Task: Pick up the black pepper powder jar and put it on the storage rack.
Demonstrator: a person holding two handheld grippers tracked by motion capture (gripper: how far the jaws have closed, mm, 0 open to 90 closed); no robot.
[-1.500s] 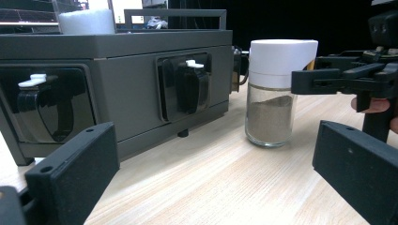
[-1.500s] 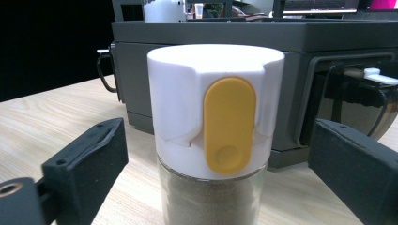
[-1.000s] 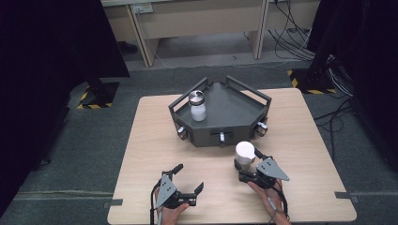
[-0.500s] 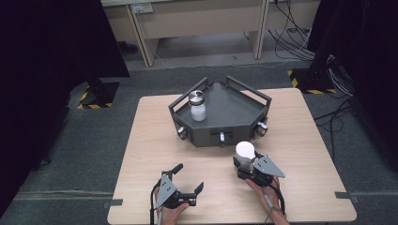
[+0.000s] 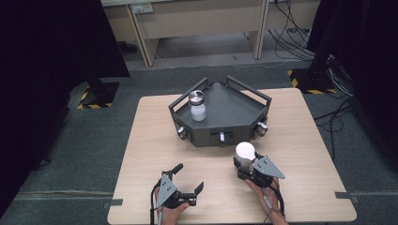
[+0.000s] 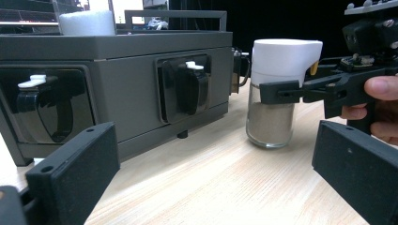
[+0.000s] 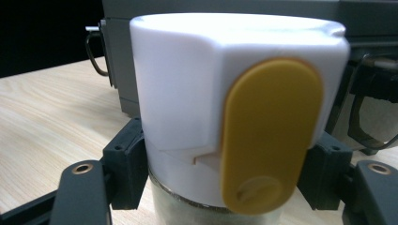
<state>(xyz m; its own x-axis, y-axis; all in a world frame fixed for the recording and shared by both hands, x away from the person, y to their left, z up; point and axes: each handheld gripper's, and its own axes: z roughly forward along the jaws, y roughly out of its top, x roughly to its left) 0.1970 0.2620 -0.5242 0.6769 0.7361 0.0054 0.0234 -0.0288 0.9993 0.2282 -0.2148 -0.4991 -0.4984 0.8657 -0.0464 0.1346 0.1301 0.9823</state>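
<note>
A glass shaker jar [image 5: 245,152] with a white cap and a yellow tab [image 7: 270,136] stands on the table just in front of the grey tray [image 5: 225,136]. My right gripper [image 5: 244,165] is shut on it below the cap, and its jaws have just been closing on the glass. In the left gripper view, one of the right gripper's fingers [image 6: 281,91] crosses the jar [image 6: 274,89]. At the front left, my left gripper [image 5: 188,177] rests open and holds nothing, aimed at the tray's front wall [image 6: 117,70].
A second jar [image 5: 198,107] with a metal lid stands in the tray's back left corner. The tray has rails and black latches [image 6: 185,86] on its walls. Cables and dark stands lie on the floor behind the table.
The right gripper's jaws have drawn in around the shaker jar. Both hands and the jars have stayed where they were.
</note>
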